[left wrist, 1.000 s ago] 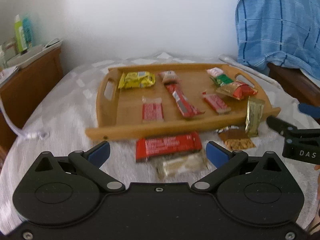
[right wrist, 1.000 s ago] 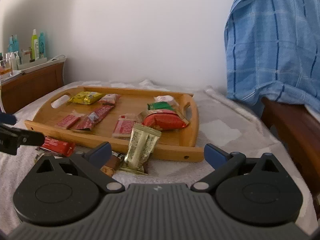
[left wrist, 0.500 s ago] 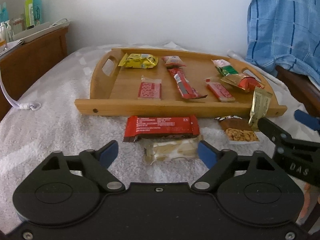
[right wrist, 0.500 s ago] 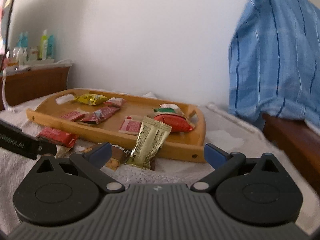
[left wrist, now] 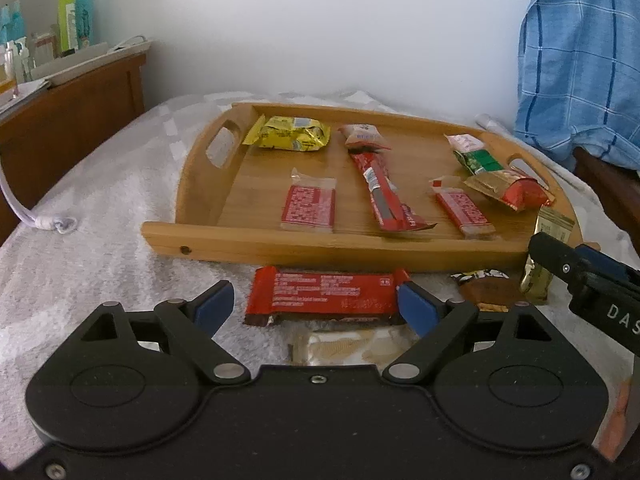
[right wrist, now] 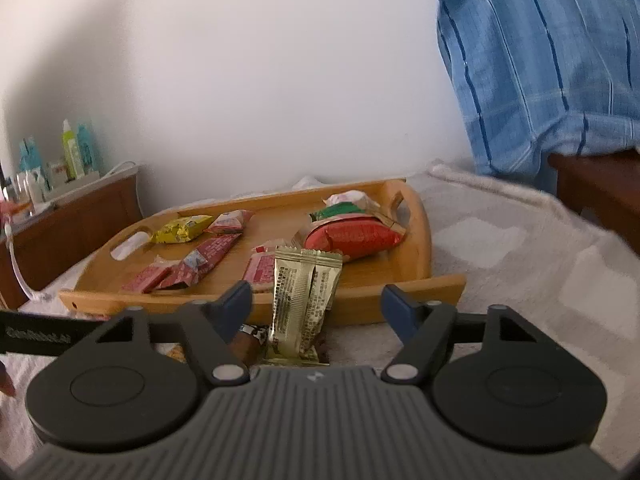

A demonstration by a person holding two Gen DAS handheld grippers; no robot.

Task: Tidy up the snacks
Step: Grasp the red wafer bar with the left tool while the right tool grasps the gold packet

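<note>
A red bar (left wrist: 326,294) lies on the white bedcover just in front of the wooden tray (left wrist: 320,246). My left gripper (left wrist: 314,306) straddles it, jaws opening; the right pad is at the bar's end and the left pad stands clear. A pale bar (left wrist: 352,348) lies nearer, partly under the gripper body. A gold packet (right wrist: 304,300) leans upright against the tray's front rim (right wrist: 444,286). My right gripper (right wrist: 318,310) has it between its closing jaws, pads not touching. A brown nut snack (left wrist: 486,290) lies beside the gold packet (left wrist: 548,256).
Several wrapped snacks lie in the tray, among them a yellow pack (left wrist: 290,136) and a red pouch (right wrist: 352,236). A wooden cabinet (left wrist: 72,120) with bottles stands at the left. A blue checked cloth (left wrist: 580,60) hangs at the right. A white cord (left wrist: 24,208) lies on the cover.
The left gripper has sunk and come forward onto the red bar, and the pale bar has slid under its body. The right gripper's jaws have narrowed around the gold packet.
</note>
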